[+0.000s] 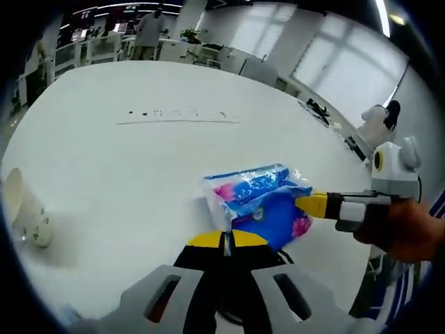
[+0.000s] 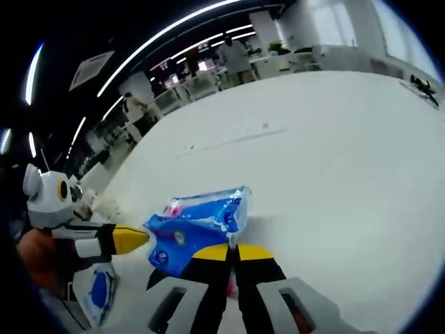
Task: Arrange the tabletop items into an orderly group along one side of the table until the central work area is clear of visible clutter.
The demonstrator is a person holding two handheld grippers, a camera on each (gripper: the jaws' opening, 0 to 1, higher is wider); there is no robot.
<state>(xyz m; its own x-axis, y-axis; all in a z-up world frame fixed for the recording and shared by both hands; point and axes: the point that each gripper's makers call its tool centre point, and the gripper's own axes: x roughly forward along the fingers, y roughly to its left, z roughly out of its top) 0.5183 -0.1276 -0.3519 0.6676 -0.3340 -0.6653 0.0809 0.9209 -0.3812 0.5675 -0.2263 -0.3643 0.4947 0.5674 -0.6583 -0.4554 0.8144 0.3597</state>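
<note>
White table, open office behind; blue tissue pack near its edge, pinched at opposite ends by left gripper and right gripper, jaws clamped together on film. Light, soft, slippery by the look; better held by the crimped end seams.

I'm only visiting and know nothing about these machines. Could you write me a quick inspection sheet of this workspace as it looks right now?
Surface: large white table, mostly bare, with a thin dark line across it.
Job's things: blue-and-pink plastic tissue pack, gripped from both sides.
Clutter: white paper cup lying on its side near the table edge; a second blue packet low in the right gripper view.
Grippers: left claw and right claw both shut on the pack's edges.
Cables: nothing seen.
Surroundings: open office with desks, people standing, bright windows.
</note>
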